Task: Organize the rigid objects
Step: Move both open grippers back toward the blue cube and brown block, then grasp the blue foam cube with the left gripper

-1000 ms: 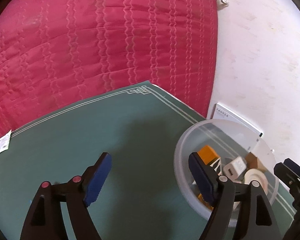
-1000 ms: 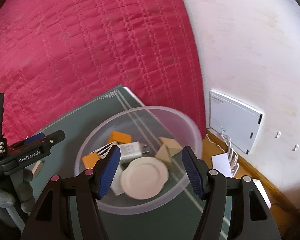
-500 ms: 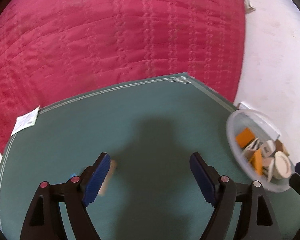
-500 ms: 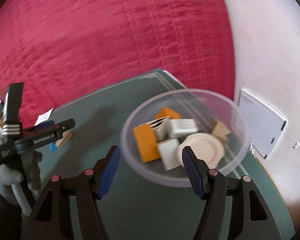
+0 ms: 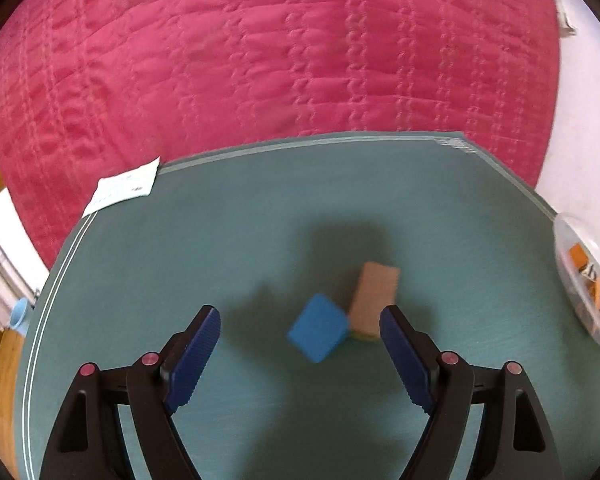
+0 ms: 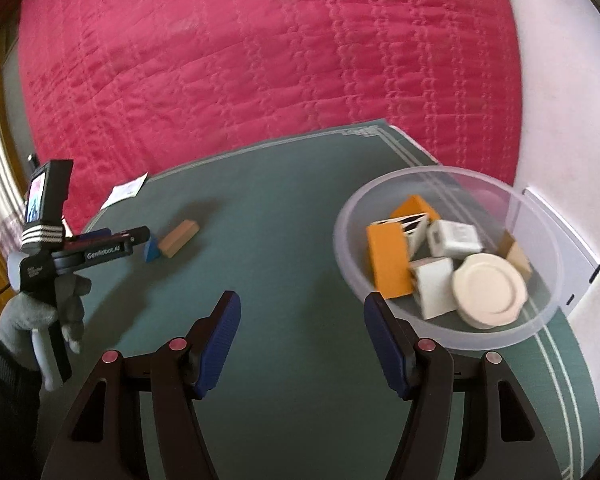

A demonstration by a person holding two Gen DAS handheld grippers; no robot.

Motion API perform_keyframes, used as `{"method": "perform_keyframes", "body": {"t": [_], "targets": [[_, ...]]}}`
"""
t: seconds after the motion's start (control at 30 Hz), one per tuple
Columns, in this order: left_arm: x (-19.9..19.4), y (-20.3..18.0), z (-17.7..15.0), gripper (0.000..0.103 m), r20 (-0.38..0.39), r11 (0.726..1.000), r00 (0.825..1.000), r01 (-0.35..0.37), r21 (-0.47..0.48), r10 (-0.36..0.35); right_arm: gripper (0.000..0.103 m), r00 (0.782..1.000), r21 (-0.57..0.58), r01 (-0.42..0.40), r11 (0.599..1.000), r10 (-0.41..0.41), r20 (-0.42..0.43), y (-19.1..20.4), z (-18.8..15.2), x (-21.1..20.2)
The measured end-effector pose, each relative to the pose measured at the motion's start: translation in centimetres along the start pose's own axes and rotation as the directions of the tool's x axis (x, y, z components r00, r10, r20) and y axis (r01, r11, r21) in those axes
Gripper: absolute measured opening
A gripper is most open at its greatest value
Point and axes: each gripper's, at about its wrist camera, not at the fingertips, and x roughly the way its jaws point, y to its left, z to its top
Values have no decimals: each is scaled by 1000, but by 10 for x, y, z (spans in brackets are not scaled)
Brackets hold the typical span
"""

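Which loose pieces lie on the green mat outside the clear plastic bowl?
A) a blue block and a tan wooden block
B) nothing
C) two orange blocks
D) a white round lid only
A: the blue block and tan wooden block sit side by side on the green mat, away from the clear plastic bowl.

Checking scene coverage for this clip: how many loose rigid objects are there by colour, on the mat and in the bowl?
Blue: 1, blue block on the mat
Tan: 2, tan block on the mat, tan piece in the clear bowl
Orange: 2
White or cream: 4
Total: 9
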Motion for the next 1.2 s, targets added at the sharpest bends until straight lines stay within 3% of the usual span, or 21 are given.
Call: {"method": "perform_keyframes", "body": {"t": [0.33,0.5,0.63,0.87,1.2], "targets": [[26,8,-6,84,-78,1000,997,9,-3,-9,65,994,-81,-59,995,51,-94,32,-13,19],[31,10,-3,76,-89,999,995,33,-2,-33,65,990,-79,-78,994,68,-125,38,-13,28],[37,7,-4,55,-106,998,993,61,9,-59,65,986,-89,-93,992,80,-146,45,-10,36],[34,11,-4,36,-92,994,990,106,-14,-107,65,979,-107,-120,987,100,-178,61,0,56],[27,22,-4,34,-45,992,993,101,-79,-104,65,960,-129,-170,977,135,-245,86,25,108]]}}
